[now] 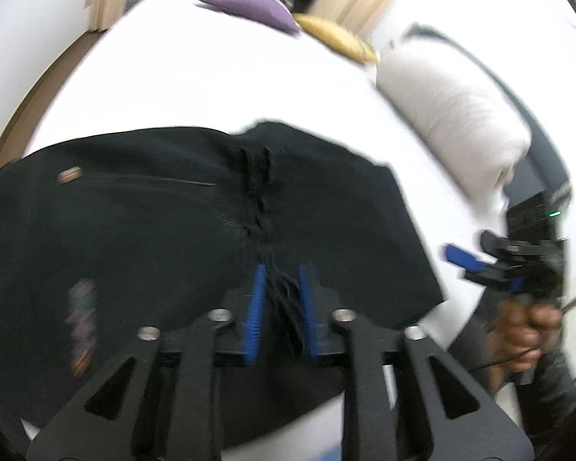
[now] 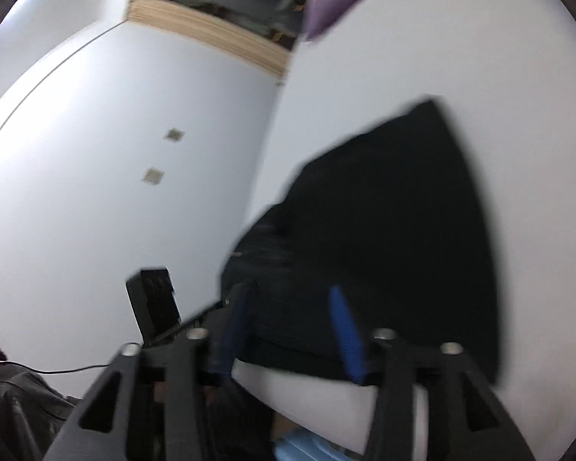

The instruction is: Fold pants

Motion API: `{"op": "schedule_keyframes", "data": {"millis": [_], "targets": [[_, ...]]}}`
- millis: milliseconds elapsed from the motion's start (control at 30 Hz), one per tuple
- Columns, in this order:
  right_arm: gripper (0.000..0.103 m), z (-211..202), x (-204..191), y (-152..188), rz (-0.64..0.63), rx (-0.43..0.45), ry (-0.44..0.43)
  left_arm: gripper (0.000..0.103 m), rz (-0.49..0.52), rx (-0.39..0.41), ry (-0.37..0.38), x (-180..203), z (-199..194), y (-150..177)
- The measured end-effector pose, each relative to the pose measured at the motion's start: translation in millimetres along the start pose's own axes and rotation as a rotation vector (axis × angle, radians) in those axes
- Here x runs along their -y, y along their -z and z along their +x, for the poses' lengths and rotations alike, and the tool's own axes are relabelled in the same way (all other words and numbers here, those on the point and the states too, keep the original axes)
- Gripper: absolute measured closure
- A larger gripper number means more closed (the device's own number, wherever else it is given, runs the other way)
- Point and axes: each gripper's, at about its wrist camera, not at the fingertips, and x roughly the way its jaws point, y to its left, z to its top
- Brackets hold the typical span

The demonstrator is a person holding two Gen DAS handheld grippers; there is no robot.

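White bedding covers the bed (image 1: 211, 77) across my left wrist view, where the black pants (image 1: 142, 223) lie spread over its near half, waistband and drawstring (image 1: 284, 299) toward the camera. My left gripper (image 1: 282, 296) stands slightly parted, the drawstring's frayed ends hanging loosely between its blue pads, which do not press on them. A purple cushion (image 1: 245, 0) and a yellow one (image 1: 334, 36) sit at the far edge; a white pillow (image 1: 453, 123) lies to the right. At the right edge, a hand (image 1: 522, 330) holds my right gripper (image 1: 476, 265) off the pants.

Right wrist view: the right gripper (image 2: 288, 326) is open, hovering over the near edge of the pants (image 2: 384, 238); blur hides whether it touches the cloth. White wall fills the left.
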Motion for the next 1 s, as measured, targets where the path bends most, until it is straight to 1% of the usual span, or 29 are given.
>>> {"op": "schedule_keyframes", "data": {"millis": [33,100,133,167,200,233,267,300,333,367,433,500,567,633,700,733,800,867,900,967,1000], "targets": [[0.051,16,-6,-4,-0.007,-0.013,-0.021,0.039,-0.049,0.028,0.018,-11,-18,5],[0.051,44,-6,-9,0.008,-0.051,-0.031,0.012,-0.153,0.104,0.041,-32,-51,17],[0.048,60,-4,-10,0.016,-0.075,-0.028,0.011,-0.224,0.147,0.051,-48,-69,27],[0.041,73,0,-9,0.027,-0.097,-0.014,0.011,-0.271,0.157,0.054,-60,-78,34],[0.032,93,12,-6,0.061,-0.143,0.042,0.011,-0.330,0.157,0.057,-75,-86,43],[0.050,98,28,-2,0.087,-0.171,0.092,0.011,-0.393,0.159,0.062,-89,-93,51],[0.055,100,36,1,0.081,-0.147,0.128,0.011,-0.472,0.168,0.077,-104,-100,60],[0.055,98,37,1,0.086,-0.123,0.127,0.011,-0.546,0.175,0.100,-118,-106,68],[0.051,94,39,0,0.120,-0.116,0.108,0.011,-0.611,0.182,0.118,-130,-113,76],[0.050,89,37,0,0.145,-0.109,0.100,0.011,-0.648,0.194,0.127,-137,-117,82],[0.048,82,24,-1,0.122,-0.086,0.087,0.011,-0.713,0.216,0.138,-151,-125,93],[0.048,75,9,-1,0.094,-0.066,0.038,0.011,-0.784,0.217,0.140,-165,-124,101],[0.048,70,0,-4,0.085,-0.041,-0.007,0.011,-0.843,0.204,0.163,-176,-119,105],[0.048,72,-1,-6,0.086,-0.037,-0.040,0.011,-0.859,0.198,0.171,-180,-110,108],[0.048,77,4,-7,0.092,-0.052,-0.034,0.011,-0.885,0.204,0.169,-190,-104,107],[0.048,69,7,-9,0.096,-0.058,-0.029,0.011,-0.902,0.218,0.175,-199,-103,109],[0.048,66,9,-9,0.103,-0.066,-0.027,0.012,-0.933,0.249,0.189,-210,-102,108],[0.048,60,8,-10,0.102,-0.067,-0.033,0.012,-0.975,0.251,0.216,-213,-87,108],[0.048,58,8,-10,0.103,-0.066,-0.035,0.012,-0.991,0.258,0.227,-217,-85,109],[0.048,58,5,-12,0.107,-0.064,-0.033,0.013,-0.999,0.263,0.235,-220,-83,108],[0.048,58,4,-13,0.107,-0.063,-0.034,0.015,-1.003,0.264,0.238,-222,-82,107]]}}
